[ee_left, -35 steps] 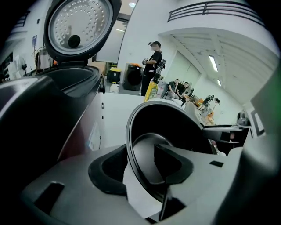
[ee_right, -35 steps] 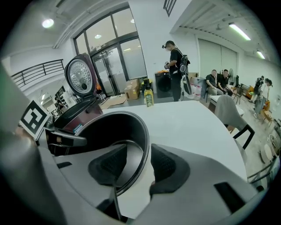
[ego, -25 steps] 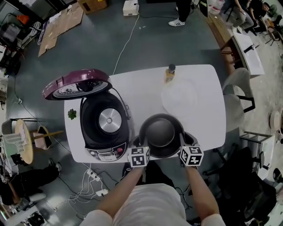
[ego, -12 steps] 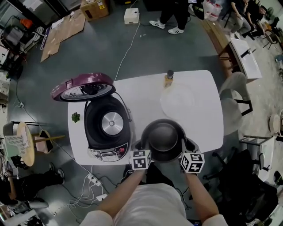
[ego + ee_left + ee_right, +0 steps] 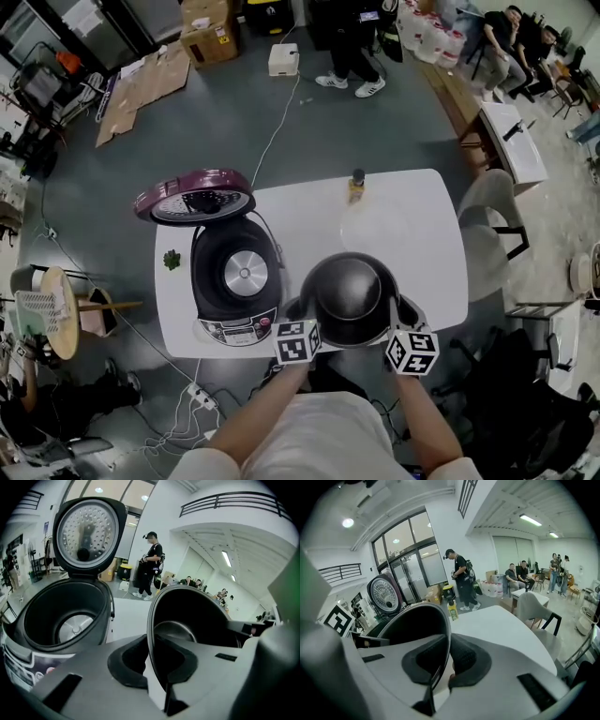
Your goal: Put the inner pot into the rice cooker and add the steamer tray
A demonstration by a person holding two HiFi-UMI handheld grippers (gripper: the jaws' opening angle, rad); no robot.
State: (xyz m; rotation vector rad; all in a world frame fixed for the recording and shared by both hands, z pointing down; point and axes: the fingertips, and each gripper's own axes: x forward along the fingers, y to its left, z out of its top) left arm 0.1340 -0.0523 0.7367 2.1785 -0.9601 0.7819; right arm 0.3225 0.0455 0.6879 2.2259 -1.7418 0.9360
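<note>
Currently the pot (image 5: 347,298) hangs between two claws, apparently clear of the tabletop (image 5: 300,216), near the front edge and just right of the rice cooker (image 5: 211,272). Left claw (image 5: 151,660) has the near-left rim, right claw (image 5: 443,660) the near-right. The jaws of each have just been closing, with the thin rim wall pinched between the pads, one pad inside and one outside. Two opposed holds make sense: the rim is narrow and the pot is wide, so a single pinch would probably let it tip. The cooker stands open, its lid (image 5: 195,200) thrown back at the far side and its well bare down to the metal plate, so the way in is from above. Room to the left looks short, since the pot's side sits close to the cooker's right wall; it likely needs to clear that wall's top first. A pale round tray (image 5: 380,225) lies behind the pot, with a bottle (image 5: 357,185) at the far edge beyond it. Both are well out of the leftward path.
</note>
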